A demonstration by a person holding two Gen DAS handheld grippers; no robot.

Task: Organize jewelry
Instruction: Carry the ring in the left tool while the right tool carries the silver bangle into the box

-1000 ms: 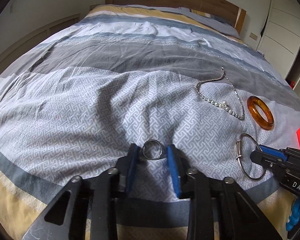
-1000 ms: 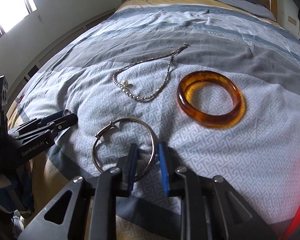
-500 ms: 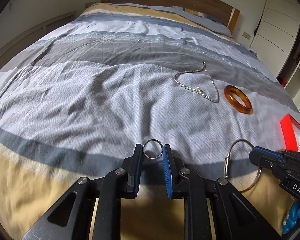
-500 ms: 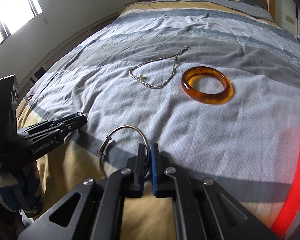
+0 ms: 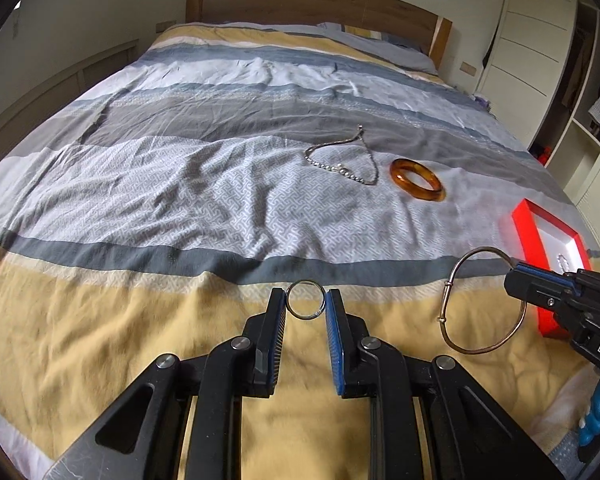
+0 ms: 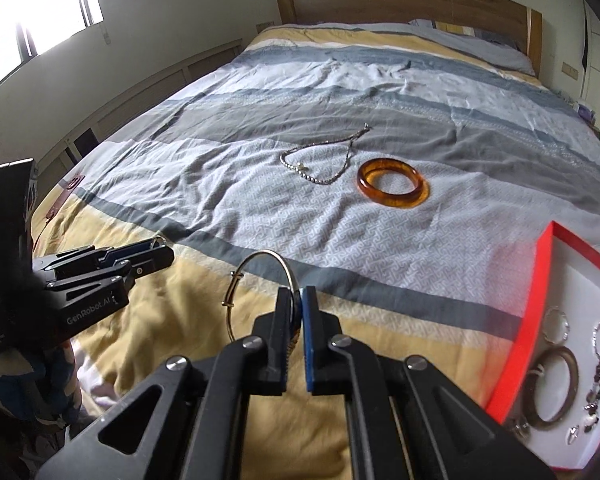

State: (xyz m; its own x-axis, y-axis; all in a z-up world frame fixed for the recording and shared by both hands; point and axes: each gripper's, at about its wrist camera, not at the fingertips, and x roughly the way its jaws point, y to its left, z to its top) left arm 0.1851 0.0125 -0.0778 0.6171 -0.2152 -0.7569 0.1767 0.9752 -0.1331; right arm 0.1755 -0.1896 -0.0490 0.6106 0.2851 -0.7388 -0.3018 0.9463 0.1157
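My left gripper [image 5: 305, 306] is shut on a small silver ring [image 5: 300, 315] and holds it above the yellow band of the quilt; it also shows at the left of the right wrist view [image 6: 160, 250]. My right gripper [image 6: 298, 300] is shut on a thin silver bangle [image 6: 260, 254], which hangs clear of the bed [image 5: 445, 300]. Farther up the quilt lie a silver necklace [image 5: 340, 168] [image 6: 300, 167] and an amber bangle [image 5: 424, 197] [image 6: 396, 203]. A red jewelry box [image 6: 540, 280] [image 5: 524, 232] lies open at the right.
The box's white inside holds several pieces, among them a dark bangle [image 6: 572, 380] and small rings. The striped quilt [image 5: 180, 200] covers the whole bed. A wooden headboard [image 5: 300, 0] stands at the far end, a white wardrobe [image 5: 540, 40] to the right.
The right gripper shut on the thin bangle and lifted it off the quilt. Both grippers rose and drew back toward the foot of the bed. The left kept hold of the ring.
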